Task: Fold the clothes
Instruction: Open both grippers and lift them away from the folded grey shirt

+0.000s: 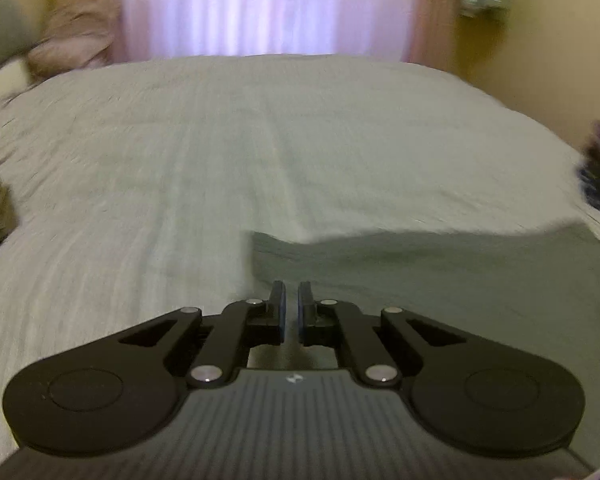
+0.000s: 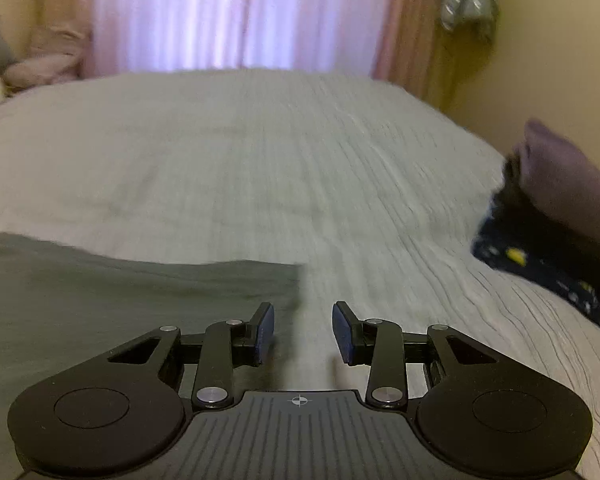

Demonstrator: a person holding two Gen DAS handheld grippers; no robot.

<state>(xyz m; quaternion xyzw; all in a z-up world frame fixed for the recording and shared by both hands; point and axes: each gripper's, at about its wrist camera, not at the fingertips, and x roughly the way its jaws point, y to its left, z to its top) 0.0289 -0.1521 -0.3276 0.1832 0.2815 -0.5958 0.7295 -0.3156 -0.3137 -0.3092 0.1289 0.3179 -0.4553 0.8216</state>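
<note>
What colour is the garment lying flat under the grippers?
Plain grey-green garment, no pattern visible; the right wrist view shows it best, on the off-white bedspread.

Each gripper, the left gripper (image 1: 291, 308) and the right gripper (image 2: 303, 330), is built of matte black linkage arms pinned with silver rivets. Round black discs flank a ribbed grey body marked with a small white emblem. Dark blue pads are fitted inside the fingers (image 2: 265, 330).

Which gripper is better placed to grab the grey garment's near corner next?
Right, tentatively. The right gripper is open beside the grey garment, at its corner. The left gripper is nearly closed over the cloth, gripping nothing visible.
</note>
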